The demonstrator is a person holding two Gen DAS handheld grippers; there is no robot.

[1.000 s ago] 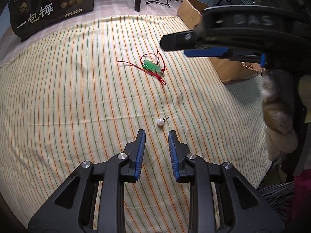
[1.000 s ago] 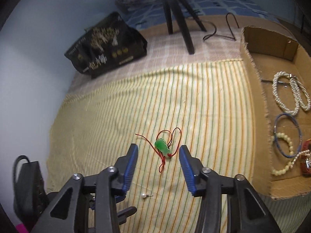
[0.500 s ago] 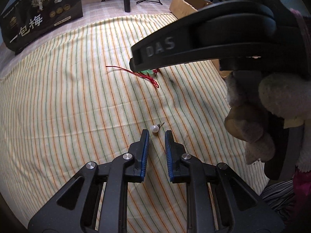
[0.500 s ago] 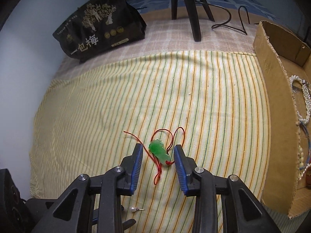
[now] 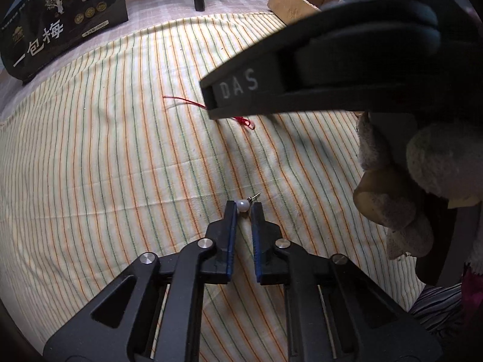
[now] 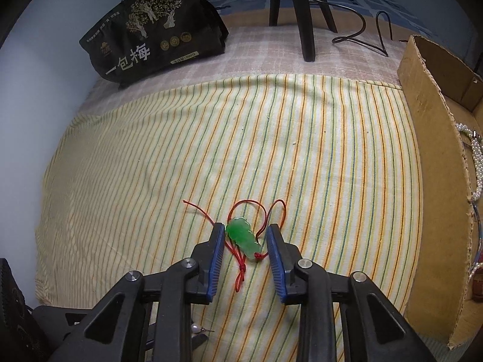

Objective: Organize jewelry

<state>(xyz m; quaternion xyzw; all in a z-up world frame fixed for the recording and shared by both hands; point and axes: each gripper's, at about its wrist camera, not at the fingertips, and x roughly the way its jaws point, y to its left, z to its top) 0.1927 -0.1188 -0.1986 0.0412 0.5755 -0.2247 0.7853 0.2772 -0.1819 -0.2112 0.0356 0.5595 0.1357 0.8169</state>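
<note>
A pearl earring point(image 5: 243, 205) with a small metal post lies on the striped cloth point(image 5: 105, 150). My left gripper point(image 5: 243, 208) has its fingertips on either side of the pearl, nearly closed on it. A green jade pendant point(image 6: 243, 236) on a red cord point(image 6: 240, 274) lies on the cloth. My right gripper point(image 6: 245, 231) is open and straddles the pendant, down at the cloth. In the left wrist view the right gripper's body point(image 5: 332, 69) hides the pendant; only bits of red cord point(image 5: 244, 120) show. The pearl also shows in the right wrist view point(image 6: 195, 328).
A cardboard box point(image 6: 434, 187) stands at the right with pearl strands point(image 6: 477, 163) inside. A black printed bag point(image 6: 151, 33) sits at the back left. Black tripod legs point(image 6: 305, 15) and a cable point(image 6: 362, 36) stand at the back.
Both grippers came down toward the cloth and narrowed. The left one closed in around the pearl earring; the right one moved forward until it straddles the green pendant.
</note>
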